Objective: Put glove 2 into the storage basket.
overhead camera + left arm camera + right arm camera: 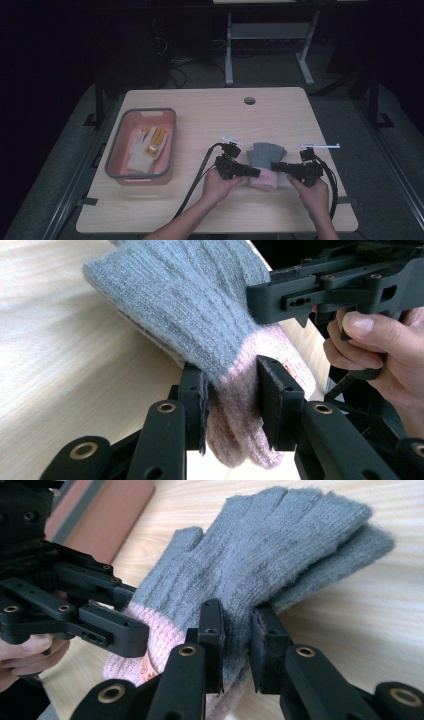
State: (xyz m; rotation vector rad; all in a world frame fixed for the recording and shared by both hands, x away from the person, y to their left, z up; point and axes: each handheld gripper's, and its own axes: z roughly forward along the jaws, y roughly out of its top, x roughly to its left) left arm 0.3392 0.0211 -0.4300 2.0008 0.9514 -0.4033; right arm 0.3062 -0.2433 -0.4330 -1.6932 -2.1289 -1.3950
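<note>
A pair of grey knit gloves (267, 151) with pink cuffs (264, 180) lies stacked at the middle of the wooden table (210, 115), fingers pointing away from the person. My left gripper (256, 172) comes in from the left and is shut on the pink cuff (235, 410). The right gripper (275, 166) comes in from the right and is shut on the grey knit (280, 545) just above the cuff. In the left gripper view the gloves (190, 305) hang a little above the tabletop, and the right gripper (257, 302) shows at the top right.
A pink bin with a grey rim (150, 111) stands at the table's left and holds a white and yellow glove (145, 147). A round cable hole (249, 100) sits near the far edge. Cables trail from both grippers toward the near edge.
</note>
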